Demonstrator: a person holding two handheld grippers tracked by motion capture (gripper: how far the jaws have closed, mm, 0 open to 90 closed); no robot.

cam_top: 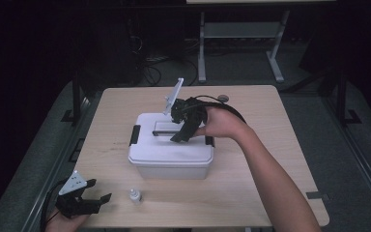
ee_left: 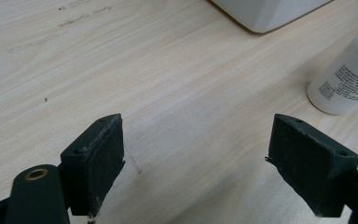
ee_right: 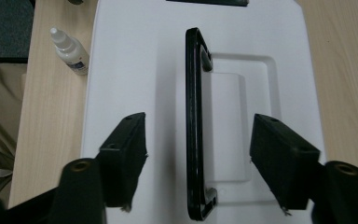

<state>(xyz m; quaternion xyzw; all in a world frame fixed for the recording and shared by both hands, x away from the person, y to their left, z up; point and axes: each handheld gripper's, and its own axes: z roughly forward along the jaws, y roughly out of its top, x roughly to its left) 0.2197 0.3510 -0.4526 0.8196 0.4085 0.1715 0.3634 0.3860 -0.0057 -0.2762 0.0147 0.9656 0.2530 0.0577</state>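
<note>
A white lidded storage box (cam_top: 170,150) sits near the middle of the light wooden table (cam_top: 270,145), with a black latch at each of its 2 short ends and a black carry handle (cam_top: 166,129) on its lid. The right gripper (cam_top: 181,133) is held over the lid by the person's right hand (cam_top: 222,123), the forearm reaching in from the lower right. In the right gripper view its 2 jaws stand apart, released, one on either side of the black handle (ee_right: 195,126), which is raised on edge beside the recessed panel in the lid and runs up the gap between them; no pad touches it. The left gripper (cam_top: 99,195) rests low at the near left corner of the table, held by the left hand (cam_top: 65,222). Its jaws are spread wide over bare wood, gripping nothing. A small white dropper bottle (cam_top: 135,195) stands upright just in front of the box, near the left gripper, and its printed label shows at the right edge of the left gripper view (ee_left: 347,77)
</note>
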